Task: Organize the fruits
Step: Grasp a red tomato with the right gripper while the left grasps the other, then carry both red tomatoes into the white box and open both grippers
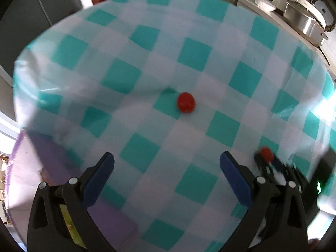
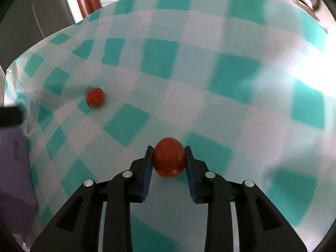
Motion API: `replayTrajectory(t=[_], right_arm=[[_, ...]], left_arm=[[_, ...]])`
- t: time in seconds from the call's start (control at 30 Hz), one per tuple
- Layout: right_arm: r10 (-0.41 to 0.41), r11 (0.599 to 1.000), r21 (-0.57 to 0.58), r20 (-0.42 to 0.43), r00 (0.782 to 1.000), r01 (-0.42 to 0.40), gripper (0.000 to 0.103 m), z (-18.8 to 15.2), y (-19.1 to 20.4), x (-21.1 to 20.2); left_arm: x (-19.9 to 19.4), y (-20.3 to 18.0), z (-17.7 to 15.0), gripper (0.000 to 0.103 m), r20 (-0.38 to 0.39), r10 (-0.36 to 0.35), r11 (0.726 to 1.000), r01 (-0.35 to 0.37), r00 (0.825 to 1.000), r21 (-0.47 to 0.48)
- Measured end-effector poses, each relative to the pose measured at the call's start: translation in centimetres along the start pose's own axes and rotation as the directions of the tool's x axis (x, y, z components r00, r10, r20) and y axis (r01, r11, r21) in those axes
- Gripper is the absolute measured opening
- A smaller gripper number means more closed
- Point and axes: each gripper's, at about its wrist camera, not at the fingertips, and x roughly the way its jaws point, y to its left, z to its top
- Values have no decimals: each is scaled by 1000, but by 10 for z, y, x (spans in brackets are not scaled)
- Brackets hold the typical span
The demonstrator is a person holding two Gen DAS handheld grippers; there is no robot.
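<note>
Gripping a small red tomato [image 2: 169,160] between my right jaws [image 2: 168,161], I have the pick made; next comes carrying it to wherever the fruit belongs, which I cannot see. My left jaws [image 1: 167,168] hang wide open above the second tomato [image 1: 186,102], loose on the checked table [image 1: 117,75]. Both look smooth, round, glossy.

The left gripper [image 1: 167,163] hangs with jaws wide apart above a red tomato [image 1: 186,102] on the checked tablecloth [image 1: 243,79].
</note>
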Motion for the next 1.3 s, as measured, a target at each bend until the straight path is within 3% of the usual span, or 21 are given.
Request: replayTrajectory(t=[0.1, 0.27, 0.47, 0.6, 0.8, 0.87, 0.93, 0.97, 1.3], right_arm=[[-29, 999, -21, 17, 999, 29, 30, -16, -12, -8], [-41, 999, -33, 35, 999, 43, 30, -17, 5, 4], [-14, 1000, -9, 37, 999, 14, 30, -16, 4, 10], [-7, 1000, -5, 37, 999, 7, 31, -15, 5, 11], [-2, 1000, 0, 38, 999, 2, 31, -20, -11, -4], [0, 1000, 1, 38, 999, 0, 32, -21, -13, -5], [0, 1000, 2, 38, 999, 0, 32, -21, -13, -5], [-1, 1000, 1, 38, 999, 0, 32, -21, -13, -5], [-1, 1000, 2, 38, 999, 1, 32, -20, -13, -5]], left_arm=[[22, -15, 5, 101, 28, 2, 999, -3, 1000, 32], [65, -24, 21, 100, 83, 2, 998, -7, 997, 56], [103, -14, 52, 86, 87, -38, 999, 40, 995, -27], [121, -17, 56, 72, 62, -81, 996, 83, 995, -26], [127, -22, 52, 63, 90, -64, 998, 65, 994, -8], [128, -23, 53, 54, 97, -55, 998, 56, 994, -3], [129, -24, 53, 39, 110, -40, 999, 39, 993, 16], [129, -24, 52, 37, 116, -45, 999, 43, 992, 21], [130, -21, 44, 33, 128, -50, 999, 47, 991, 25]])
